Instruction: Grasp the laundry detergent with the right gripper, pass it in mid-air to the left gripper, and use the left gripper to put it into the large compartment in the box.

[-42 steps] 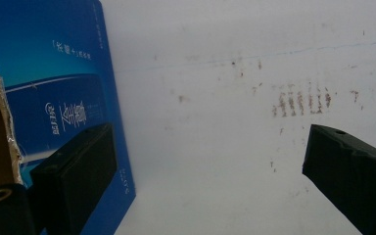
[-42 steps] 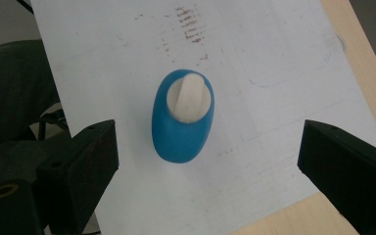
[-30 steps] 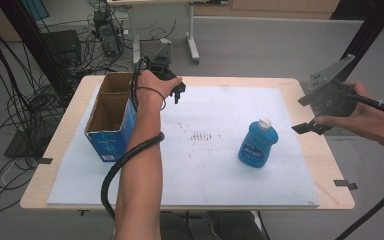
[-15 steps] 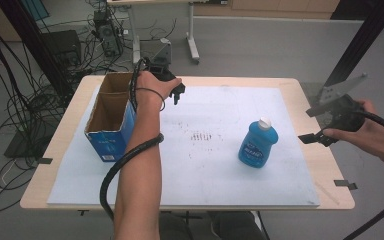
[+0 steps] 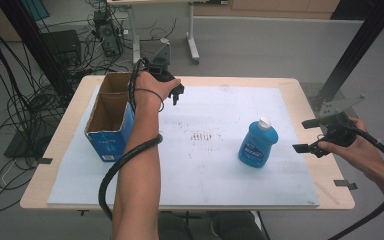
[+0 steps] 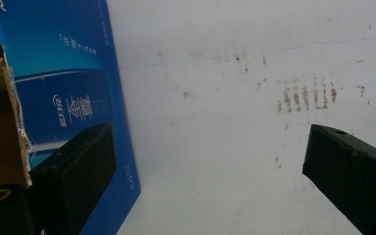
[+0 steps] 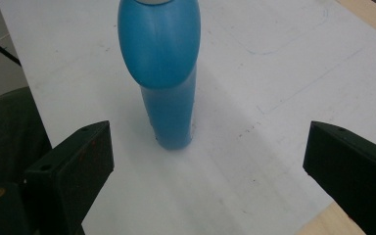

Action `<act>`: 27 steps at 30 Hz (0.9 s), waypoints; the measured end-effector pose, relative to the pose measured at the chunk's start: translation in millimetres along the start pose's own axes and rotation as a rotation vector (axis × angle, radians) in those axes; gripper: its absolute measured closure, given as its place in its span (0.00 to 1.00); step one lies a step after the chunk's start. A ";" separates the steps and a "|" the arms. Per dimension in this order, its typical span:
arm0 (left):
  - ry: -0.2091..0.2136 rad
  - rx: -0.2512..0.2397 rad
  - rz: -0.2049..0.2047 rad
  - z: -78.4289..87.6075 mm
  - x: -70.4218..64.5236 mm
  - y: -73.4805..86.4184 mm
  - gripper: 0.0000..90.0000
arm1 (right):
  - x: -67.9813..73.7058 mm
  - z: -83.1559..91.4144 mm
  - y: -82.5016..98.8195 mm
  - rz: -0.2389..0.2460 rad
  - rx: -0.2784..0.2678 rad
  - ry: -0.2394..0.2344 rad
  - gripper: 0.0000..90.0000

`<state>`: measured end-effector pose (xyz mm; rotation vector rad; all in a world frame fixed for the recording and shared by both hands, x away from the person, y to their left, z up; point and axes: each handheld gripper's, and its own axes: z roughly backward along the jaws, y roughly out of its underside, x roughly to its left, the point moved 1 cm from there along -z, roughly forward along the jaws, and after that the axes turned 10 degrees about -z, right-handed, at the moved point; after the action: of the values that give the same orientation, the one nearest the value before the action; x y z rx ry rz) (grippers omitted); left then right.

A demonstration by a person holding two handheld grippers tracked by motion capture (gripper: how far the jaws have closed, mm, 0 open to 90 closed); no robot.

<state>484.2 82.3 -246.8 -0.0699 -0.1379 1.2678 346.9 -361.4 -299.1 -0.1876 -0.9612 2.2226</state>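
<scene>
1. High view: a blue bottle [image 5: 258, 145] with a white cap stands upright on the white sheet [image 5: 220, 110] that covers the counter [image 5: 300, 95], right of centre and well apart from the open cardboard box [image 5: 111, 117] at the left.
2. Right gripper [image 5: 314, 135] sits just beside the bottle at the counter's right edge. Its jaws have just been opening and stand wide apart, with nothing between them; this spread looks set to pass round the bottle's body.
3. Right gripper view: the bottle [image 7: 169, 78] lies ahead on the centre line between the two jaws, not touched. Judged step: approach for a side grasp.
4. Left gripper [image 5: 176, 94] hangs near the box's far corner, jaws apart and empty. It appears placed to steady the box [image 6: 73, 103], the likely destination.
</scene>
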 end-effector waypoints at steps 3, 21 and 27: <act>0.000 0.000 0.002 -0.7 -0.4 0.2 0.07 | -0.6 -6.2 9.0 -0.023 -0.040 -0.010 0.05; 0.004 -0.003 0.003 -1.1 0.3 5.5 0.07 | 7.0 -39.9 31.8 -0.049 -0.191 -0.019 0.04; -0.001 -0.006 0.003 -1.3 1.4 6.8 0.07 | 8.8 -51.1 37.2 -0.065 -0.231 -0.009 0.03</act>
<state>478.4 85.8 -248.9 -0.0748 -0.1424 1.2709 339.6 -343.7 -360.0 -0.2467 -1.2112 2.0524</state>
